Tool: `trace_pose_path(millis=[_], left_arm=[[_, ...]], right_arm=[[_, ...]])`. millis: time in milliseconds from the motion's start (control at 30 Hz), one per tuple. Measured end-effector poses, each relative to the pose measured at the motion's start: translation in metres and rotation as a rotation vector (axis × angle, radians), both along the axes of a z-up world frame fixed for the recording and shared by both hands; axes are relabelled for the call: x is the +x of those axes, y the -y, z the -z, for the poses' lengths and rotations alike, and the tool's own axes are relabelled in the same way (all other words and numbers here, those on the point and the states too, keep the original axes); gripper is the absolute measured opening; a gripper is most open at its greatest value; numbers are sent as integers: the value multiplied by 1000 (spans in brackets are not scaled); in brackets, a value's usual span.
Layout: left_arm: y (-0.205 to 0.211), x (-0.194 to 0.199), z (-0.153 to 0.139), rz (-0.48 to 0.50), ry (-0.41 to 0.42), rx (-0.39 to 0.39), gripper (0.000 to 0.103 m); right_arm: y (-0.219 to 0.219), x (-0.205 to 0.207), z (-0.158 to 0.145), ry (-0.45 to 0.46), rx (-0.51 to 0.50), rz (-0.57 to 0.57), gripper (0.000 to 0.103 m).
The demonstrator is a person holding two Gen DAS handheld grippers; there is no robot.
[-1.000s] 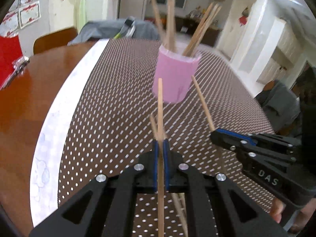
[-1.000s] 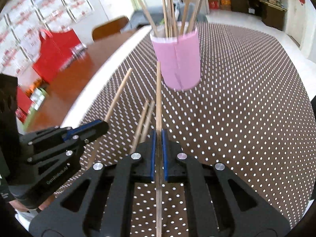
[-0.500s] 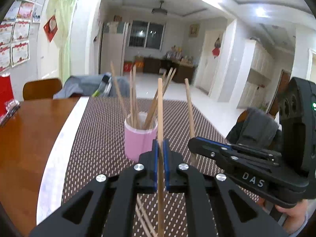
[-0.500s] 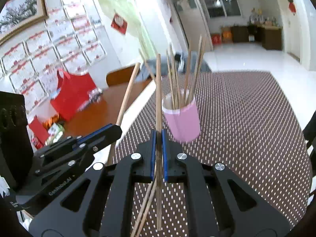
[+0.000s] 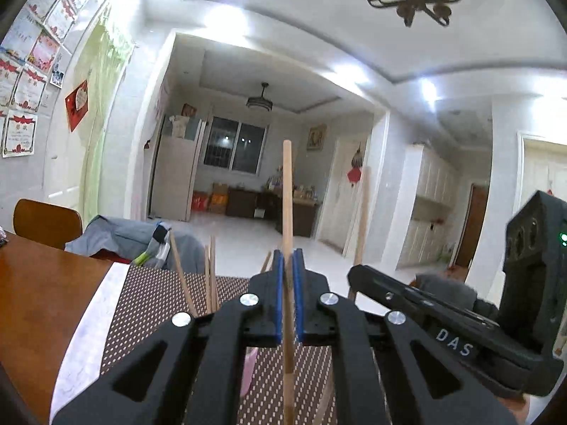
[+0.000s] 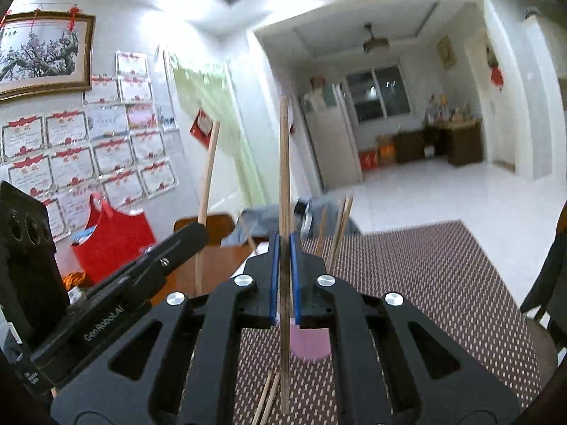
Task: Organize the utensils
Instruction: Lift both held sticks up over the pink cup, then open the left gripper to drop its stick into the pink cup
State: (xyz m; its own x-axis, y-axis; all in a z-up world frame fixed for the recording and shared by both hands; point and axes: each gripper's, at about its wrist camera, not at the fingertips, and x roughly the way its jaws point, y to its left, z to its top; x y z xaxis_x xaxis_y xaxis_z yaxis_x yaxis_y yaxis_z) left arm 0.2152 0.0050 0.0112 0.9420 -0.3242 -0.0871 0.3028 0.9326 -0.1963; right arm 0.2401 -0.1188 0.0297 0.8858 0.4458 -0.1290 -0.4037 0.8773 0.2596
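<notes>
Now that both grippers have tilted up from the table, the left gripper (image 5: 288, 304) and right gripper (image 6: 284, 283) each stay clamped on a chopstick (image 5: 287, 205) held upright, ready for the pink cup (image 6: 310, 345)

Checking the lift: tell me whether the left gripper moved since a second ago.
Yes. The left gripper tilted up: the pink cup, formerly ahead, now sits low behind its jaws.

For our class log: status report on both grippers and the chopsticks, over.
Left gripper shut on wooden chopstick. Right gripper shut on another wooden chopstick. Pink cup below, loose chopsticks on mat. Nothing blocking.
</notes>
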Motion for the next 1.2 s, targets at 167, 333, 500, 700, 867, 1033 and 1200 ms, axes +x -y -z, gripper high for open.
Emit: trace_pose_path(millis=[167, 333, 500, 700, 867, 1033, 1200], left_arm=[[-10, 26, 1, -8, 44, -48, 6], [-16, 53, 2, -22, 87, -92, 6], [-23, 77, 9, -54, 116, -128, 6], [-25, 94, 22, -100, 153, -149, 6], [-26, 110, 33, -133, 133, -157, 6], [-21, 115, 44, -182, 153, -103, 6], [-19, 120, 51, -193, 133, -73, 6]], right_arm=[[-8, 14, -1, 79, 18, 39, 7], [-15, 32, 0, 112, 36, 48, 7], [-18, 48, 4, 145, 60, 77, 7], [-21, 66, 13, 160, 74, 93, 7], [-23, 74, 19, 175, 62, 113, 7], [-27, 79, 24, 174, 38, 122, 7], [-24, 80, 27, 164, 38, 124, 7]])
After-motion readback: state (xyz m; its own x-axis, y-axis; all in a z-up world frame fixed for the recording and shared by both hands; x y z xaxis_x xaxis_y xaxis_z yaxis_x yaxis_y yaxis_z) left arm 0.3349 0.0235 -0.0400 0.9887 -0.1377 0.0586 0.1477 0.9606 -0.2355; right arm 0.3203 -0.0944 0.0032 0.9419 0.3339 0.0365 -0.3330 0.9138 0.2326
